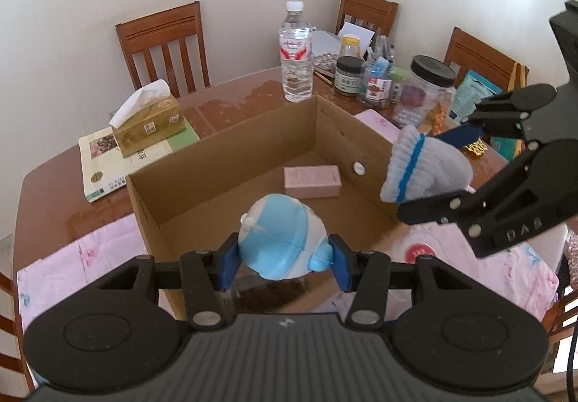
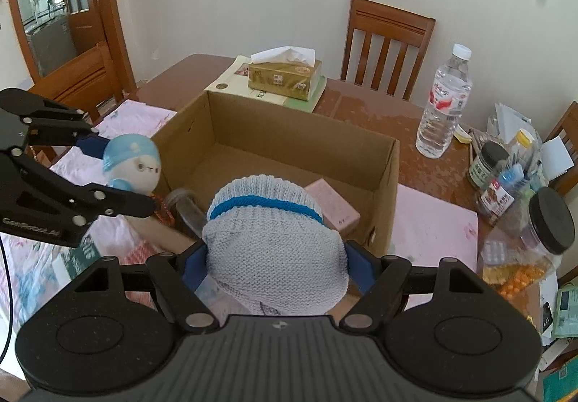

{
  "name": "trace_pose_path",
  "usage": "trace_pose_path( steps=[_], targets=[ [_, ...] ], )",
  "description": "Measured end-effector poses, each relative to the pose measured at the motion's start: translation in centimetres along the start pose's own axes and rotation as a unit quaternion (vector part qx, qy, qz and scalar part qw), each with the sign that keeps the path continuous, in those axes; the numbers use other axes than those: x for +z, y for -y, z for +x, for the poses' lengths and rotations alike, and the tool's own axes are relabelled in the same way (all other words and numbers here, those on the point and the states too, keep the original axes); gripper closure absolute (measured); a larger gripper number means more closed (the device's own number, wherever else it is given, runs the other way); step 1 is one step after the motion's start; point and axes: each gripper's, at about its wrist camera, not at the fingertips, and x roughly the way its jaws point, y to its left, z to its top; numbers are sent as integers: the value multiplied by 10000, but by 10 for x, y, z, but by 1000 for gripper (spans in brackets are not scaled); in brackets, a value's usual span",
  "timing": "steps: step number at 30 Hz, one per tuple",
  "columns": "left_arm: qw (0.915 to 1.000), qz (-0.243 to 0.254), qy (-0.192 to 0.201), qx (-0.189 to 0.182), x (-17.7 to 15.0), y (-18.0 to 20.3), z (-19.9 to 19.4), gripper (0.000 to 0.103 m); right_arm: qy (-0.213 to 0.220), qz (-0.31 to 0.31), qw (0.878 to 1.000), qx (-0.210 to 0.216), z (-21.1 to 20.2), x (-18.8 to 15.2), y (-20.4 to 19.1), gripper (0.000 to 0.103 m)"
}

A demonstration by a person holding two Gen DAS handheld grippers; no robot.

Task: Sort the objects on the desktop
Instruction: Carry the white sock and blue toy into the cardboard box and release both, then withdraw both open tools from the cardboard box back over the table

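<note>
An open cardboard box stands mid-table with a pink box on its floor. My left gripper is shut on a blue and white round toy at the box's near rim; the toy also shows in the right wrist view. My right gripper is shut on a grey knitted glove with a blue stripe, held above the box's near edge. In the left wrist view the glove hangs at the box's right side.
A tissue box lies on a booklet behind the box on the left. A water bottle, jars and packets crowd the back right. A pink cloth covers the near table. Wooden chairs surround it.
</note>
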Motion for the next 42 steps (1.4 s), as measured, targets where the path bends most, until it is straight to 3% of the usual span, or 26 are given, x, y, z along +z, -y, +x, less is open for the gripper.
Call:
trace_pose_path(
  steps=[3,12,18,19,20,22,42],
  targets=[
    [10000,34,-11,-21,7,-9,8,53,2,30,10000,-18,9,10,-4,22],
    [9996,185,-163,-137,19,-22,36,53,19,289,9995,-159,19,17,-3,4],
    [9994,199,-246,-105,24,-29,52,50,-35,478,9984,-302,16,9,4,3],
    [9995,195,-246,-69,25,-30,54,42,-42,508,9982,-320,16,8,5,3],
    [9994,192,-287,-39,26,-32,56,26,-46,534,9980,-333,16,7,6,3],
    [9994,144,-291,138,27,-35,59,16,-53,573,9977,-344,15,6,7,3],
    [9985,-24,-402,370,-4,-37,16,15,-27,607,9978,-276,5,-12,-1,0]
  ],
)
